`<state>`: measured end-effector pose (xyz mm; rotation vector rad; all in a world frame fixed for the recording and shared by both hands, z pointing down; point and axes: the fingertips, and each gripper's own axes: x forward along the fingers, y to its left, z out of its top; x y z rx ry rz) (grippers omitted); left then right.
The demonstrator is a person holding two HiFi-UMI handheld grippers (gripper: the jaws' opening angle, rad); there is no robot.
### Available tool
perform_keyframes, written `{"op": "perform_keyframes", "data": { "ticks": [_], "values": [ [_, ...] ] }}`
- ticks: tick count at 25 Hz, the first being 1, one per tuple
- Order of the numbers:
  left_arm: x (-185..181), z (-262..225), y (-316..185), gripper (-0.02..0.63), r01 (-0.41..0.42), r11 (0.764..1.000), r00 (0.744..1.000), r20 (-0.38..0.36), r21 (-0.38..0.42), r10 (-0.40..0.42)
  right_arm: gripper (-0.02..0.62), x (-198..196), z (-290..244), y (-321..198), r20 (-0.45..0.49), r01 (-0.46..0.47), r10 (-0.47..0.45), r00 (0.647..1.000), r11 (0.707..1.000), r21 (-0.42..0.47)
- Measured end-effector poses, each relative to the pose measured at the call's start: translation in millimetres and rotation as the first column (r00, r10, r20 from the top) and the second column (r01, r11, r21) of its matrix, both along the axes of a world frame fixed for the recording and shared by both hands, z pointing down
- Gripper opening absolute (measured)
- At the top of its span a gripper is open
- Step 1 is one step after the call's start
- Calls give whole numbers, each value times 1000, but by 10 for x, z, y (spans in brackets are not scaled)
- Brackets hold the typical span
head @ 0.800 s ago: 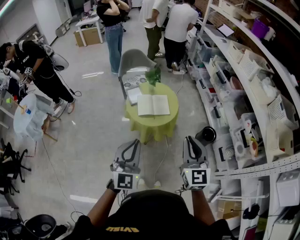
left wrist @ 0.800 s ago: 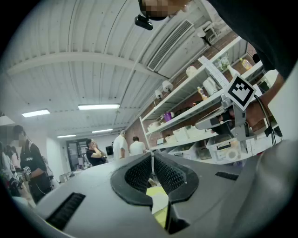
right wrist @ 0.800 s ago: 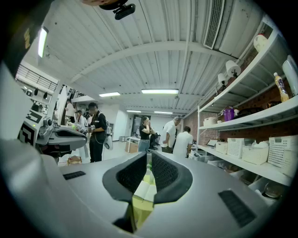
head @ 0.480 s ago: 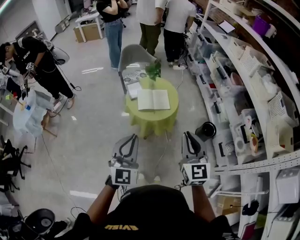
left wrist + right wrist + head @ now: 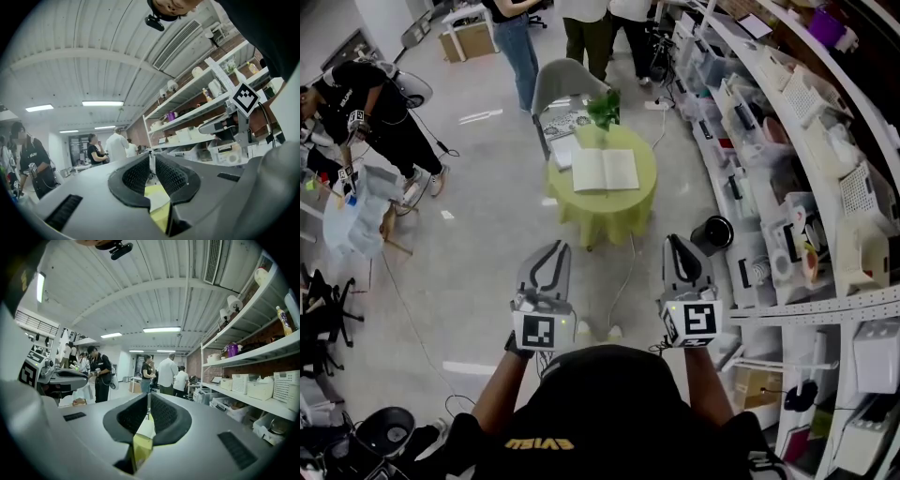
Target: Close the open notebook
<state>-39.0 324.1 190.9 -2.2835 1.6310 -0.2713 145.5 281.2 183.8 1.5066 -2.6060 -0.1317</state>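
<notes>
An open white notebook [image 5: 605,170] lies flat on a small round table with a yellow-green cloth [image 5: 602,204], well ahead of me across the floor. My left gripper [image 5: 558,247] and right gripper [image 5: 674,241] are held level at chest height, side by side and far short of the table. Both are shut with nothing between the jaws. Through the gap under each pair of jaws, the left gripper view shows the yellow cloth [image 5: 159,213], and so does the right gripper view, yellow cloth [image 5: 140,446].
A grey chair [image 5: 559,82] with a magazine stands behind the table, and a green plant [image 5: 604,110] sits at the table's far edge. Shelves of bins [image 5: 787,141] run along the right. A black round bin [image 5: 712,232] stands by the shelves. People stand at the back and left.
The table and notebook have slid slightly up in the head view and appear a little nearer. Both grippers have kept their level pose and stayed shut.
</notes>
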Motion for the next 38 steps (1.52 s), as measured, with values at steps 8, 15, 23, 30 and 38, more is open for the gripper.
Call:
{"op": "perform_keyframes", "data": {
  "ticks": [8,15,23,30,38],
  "values": [
    [16,6,-19,203,-6,1000,1000,9,-3,6,40,49,-69,7,16,5,-5,1000,1000,30],
    [46,-52,33,356,-45,999,999,20,-1,45,118,74,6,74,0,38,-38,999,999,13],
    [-139,-45,-1,403,-3,1000,984,-177,-24,-1,189,60,-63,35,23,35,-36,999,999,23],
    [-265,-57,-54,405,8,1000,984,-177,-13,-10,189,39,-55,4,25,28,-29,999,999,23],
    [-279,-31,-53,425,-28,1000,988,-152,-11,26,189,-22,3,-32,30,15,-15,999,1000,7]
  ]
}}
